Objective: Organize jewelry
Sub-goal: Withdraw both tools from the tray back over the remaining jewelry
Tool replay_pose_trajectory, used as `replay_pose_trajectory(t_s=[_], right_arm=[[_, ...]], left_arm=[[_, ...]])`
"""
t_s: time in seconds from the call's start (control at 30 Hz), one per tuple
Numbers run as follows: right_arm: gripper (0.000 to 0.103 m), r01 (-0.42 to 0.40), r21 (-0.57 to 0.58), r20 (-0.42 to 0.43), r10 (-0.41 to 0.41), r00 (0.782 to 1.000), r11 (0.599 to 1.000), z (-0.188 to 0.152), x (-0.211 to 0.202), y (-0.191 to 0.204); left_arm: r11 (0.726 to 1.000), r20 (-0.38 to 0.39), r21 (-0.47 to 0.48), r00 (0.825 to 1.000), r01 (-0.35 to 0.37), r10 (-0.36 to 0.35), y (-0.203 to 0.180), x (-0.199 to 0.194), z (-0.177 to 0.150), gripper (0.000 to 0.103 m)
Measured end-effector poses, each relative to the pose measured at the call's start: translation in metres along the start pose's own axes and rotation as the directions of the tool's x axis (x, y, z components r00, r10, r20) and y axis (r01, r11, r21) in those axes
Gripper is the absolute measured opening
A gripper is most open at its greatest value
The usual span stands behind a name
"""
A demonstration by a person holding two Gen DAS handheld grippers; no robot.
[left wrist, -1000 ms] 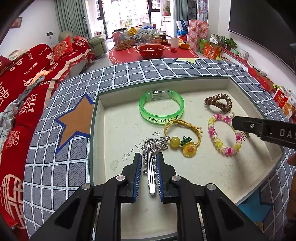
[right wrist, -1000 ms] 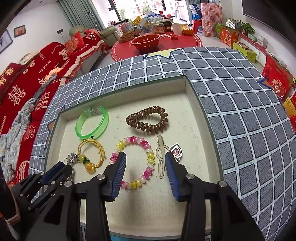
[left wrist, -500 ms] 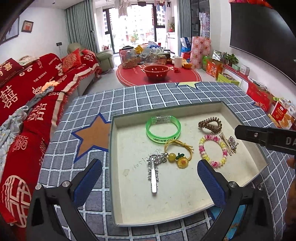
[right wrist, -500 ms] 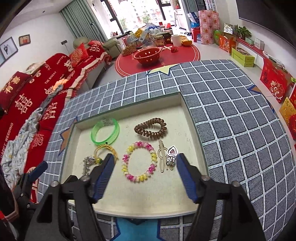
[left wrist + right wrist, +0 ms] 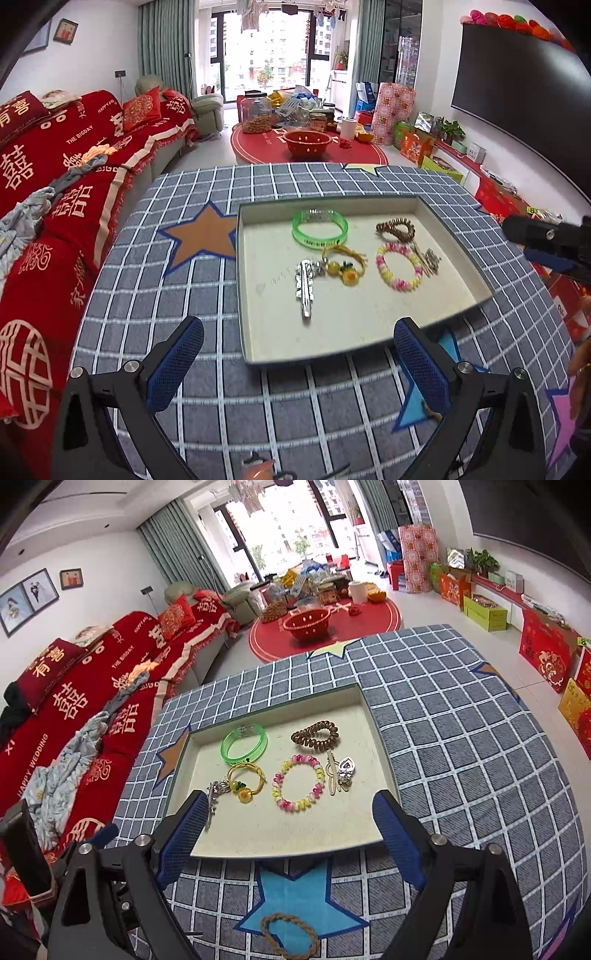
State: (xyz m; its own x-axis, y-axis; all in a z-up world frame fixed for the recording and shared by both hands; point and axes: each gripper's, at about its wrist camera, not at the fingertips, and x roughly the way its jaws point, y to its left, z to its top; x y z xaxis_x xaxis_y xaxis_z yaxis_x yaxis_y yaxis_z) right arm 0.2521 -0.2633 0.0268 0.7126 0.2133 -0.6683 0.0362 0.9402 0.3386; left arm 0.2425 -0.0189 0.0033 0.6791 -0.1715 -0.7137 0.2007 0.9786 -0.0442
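While both our grippers hang over near table edge, left gripper [image 5: 295, 365] spread wide, empty; right gripper [image 5: 291, 845] jaws opening, nothing between. Tray [image 5: 380, 746] holds six pieces. Braided band [image 5: 290, 936] outside tray, directly below right gripper, nearer it.

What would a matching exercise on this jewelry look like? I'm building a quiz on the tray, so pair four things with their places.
1. green bangle
2. brown coil hair tie
3. silver hair clip
4. braided loop

A. tray's far right
B. outside the tray, on the blue star
C. tray's far left
D. nearest the tray's left wall

1-C, 2-A, 3-D, 4-B
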Motion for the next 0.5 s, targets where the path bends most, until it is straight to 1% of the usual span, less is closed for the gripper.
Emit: replay_pose_trajectory(t_s=[0.03, 0.1, 0.17, 0.23, 0.37, 0.5], right_arm=[[0.103, 0.002, 0.001, 0.013, -0.002, 1.0, 1.0, -0.003, -0.005, -0.001], [0.103, 0.008, 0.007, 0.033, -0.008, 0.999, 1.0, -0.009, -0.012, -0.003], [0.103, 0.011, 0.018, 0.026, -0.012, 1.0, 1.0, -0.014, -0.017, -0.006], [0.103, 0.021, 0.02, 0.002, -0.021, 1.0, 1.0, -0.021, -0.019, -0.008], [0.103, 0.059, -0.005, -0.06, -0.06, 0.996, 0.998, -0.034, -0.022, -0.012], [0.103, 0.039, 0.006, -0.128, -0.038, 0.991, 0.999, -0.052, -0.019, -0.019]], left_arm=[[1.0, -0.008, 0.007, 1.0, 0.004, -0.004, -0.001, -0.002, -0.006, 0.103], [1.0, -0.024, 0.026, 1.0, 0.003, -0.002, -0.004, -0.005, -0.016, 0.103], [0.999, -0.039, 0.053, 0.999, -0.003, 0.006, -0.008, -0.009, -0.028, 0.103], [0.998, -0.054, 0.066, 0.998, -0.009, 0.013, -0.011, -0.012, -0.039, 0.103], [0.998, -0.073, 0.057, 0.997, 0.026, -0.022, -0.012, -0.018, -0.053, 0.103], [0.997, -0.092, 0.051, 0.995, 0.053, -0.048, -0.015, -0.024, -0.067, 0.103]])
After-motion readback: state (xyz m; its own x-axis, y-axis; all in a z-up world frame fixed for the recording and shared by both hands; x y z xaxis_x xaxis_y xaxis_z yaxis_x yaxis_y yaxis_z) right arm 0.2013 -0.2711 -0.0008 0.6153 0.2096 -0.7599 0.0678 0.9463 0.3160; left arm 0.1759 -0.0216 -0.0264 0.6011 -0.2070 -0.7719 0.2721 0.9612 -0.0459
